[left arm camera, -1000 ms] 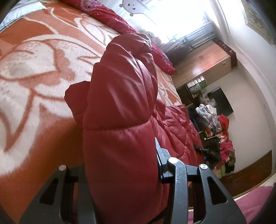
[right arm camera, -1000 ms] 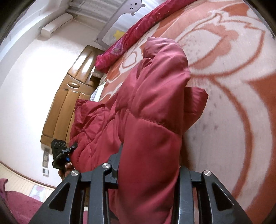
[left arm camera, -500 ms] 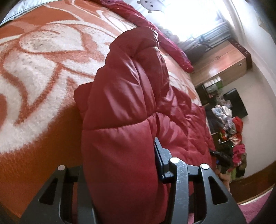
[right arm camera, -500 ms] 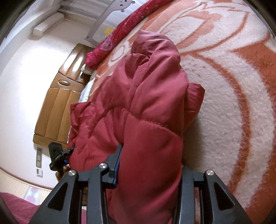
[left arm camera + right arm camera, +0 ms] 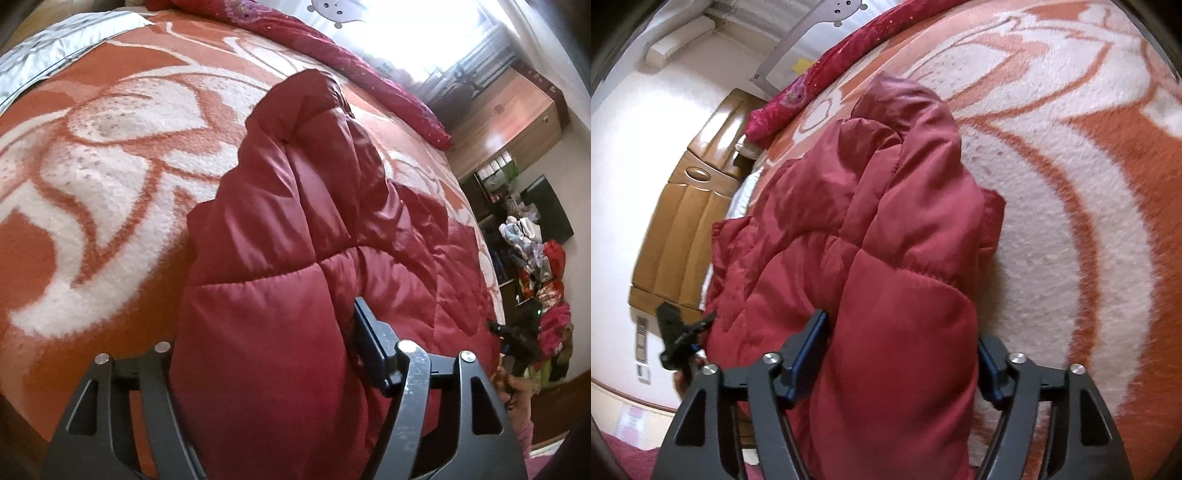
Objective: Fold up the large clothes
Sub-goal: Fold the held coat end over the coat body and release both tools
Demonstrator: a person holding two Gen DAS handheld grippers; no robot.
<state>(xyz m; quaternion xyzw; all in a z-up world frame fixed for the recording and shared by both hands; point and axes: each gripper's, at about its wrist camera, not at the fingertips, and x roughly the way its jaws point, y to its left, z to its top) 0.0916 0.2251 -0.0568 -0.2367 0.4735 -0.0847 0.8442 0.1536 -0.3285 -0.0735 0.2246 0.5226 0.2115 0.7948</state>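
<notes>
A red puffer jacket lies on the orange and white bed blanket. My left gripper is shut on a thick padded fold of the jacket. In the right wrist view the same jacket fills the middle, and my right gripper is shut on another padded fold of it. Each gripper shows small in the other's view, the right one at the jacket's far edge, the left one likewise.
A dark red bolster lies along the bed's far side. A wooden wardrobe and a pile of clothes stand beyond the bed. A padded brown headboard is at the left in the right wrist view.
Both grippers have moved forward over the bed with the jacket folds in them. The jacket has sunk lower onto the blanket and spread wider.
</notes>
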